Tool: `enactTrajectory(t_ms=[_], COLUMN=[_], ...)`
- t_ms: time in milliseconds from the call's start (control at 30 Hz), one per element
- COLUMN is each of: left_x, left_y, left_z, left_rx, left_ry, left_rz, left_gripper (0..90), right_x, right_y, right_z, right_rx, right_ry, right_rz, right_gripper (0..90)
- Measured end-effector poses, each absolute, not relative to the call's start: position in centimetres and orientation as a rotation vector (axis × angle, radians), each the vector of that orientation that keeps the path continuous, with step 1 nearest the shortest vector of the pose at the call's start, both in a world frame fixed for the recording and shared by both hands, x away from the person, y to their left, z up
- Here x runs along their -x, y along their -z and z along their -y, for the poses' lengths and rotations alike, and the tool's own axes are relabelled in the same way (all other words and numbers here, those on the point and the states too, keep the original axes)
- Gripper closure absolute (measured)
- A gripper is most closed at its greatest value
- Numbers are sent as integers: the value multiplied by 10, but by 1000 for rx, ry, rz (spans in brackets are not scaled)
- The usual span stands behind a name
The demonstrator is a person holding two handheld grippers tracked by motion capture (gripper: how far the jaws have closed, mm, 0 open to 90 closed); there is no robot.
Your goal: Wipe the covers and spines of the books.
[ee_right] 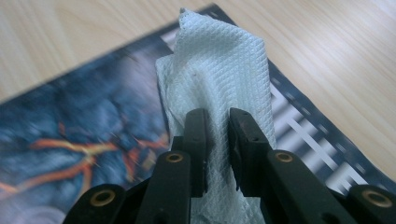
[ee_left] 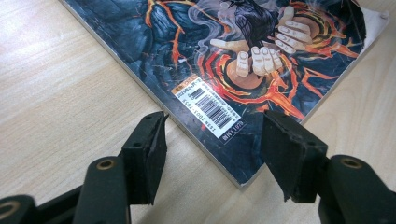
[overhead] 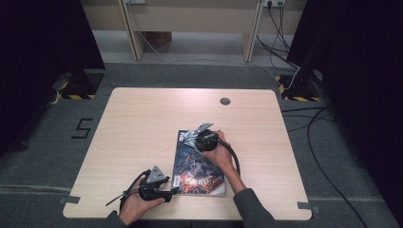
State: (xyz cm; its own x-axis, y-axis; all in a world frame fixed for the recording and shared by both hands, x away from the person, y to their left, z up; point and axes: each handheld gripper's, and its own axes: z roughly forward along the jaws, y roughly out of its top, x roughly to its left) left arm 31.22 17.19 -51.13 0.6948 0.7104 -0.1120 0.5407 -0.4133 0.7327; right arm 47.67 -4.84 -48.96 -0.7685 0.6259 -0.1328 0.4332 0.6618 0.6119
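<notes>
Right hand-held gripper [ee_right: 217,119]: jaws pinched nearly closed on a white cloth [ee_right: 219,60], over the far end of the book, tips pointing down.
Left hand-held gripper [ee_left: 212,140]: jaws about half open and holding nothing, straddling the book's near-left corner, lying low by the counter's near edge.
Counter [overhead: 142,123]: bare pale wood.
Book [overhead: 197,164]: flat, cover up, near the counter's near edge, right of centre.
Step in hand: wiping the cover, by the look of it.
Doing it well: light, even strokes along the cover; the left should pin the corner so the book cannot slide.
</notes>
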Motion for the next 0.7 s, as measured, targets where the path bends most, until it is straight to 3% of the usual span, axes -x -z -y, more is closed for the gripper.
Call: enactTrajectory(t_ms=[333, 700], left_x=[-312, -314], left_y=[512, 513], left_z=[-172, -174], left_rx=[-2103, -2099], left_ry=[-262, -249], left_rz=[-967, -978], left_gripper=[402, 387], right_x=[-473, -467], right_y=[492, 494], right_z=[102, 102], right_rx=[-952, -953], right_ry=[-833, -823], right_rz=[-2446, -2406], right_gripper=[779, 777])
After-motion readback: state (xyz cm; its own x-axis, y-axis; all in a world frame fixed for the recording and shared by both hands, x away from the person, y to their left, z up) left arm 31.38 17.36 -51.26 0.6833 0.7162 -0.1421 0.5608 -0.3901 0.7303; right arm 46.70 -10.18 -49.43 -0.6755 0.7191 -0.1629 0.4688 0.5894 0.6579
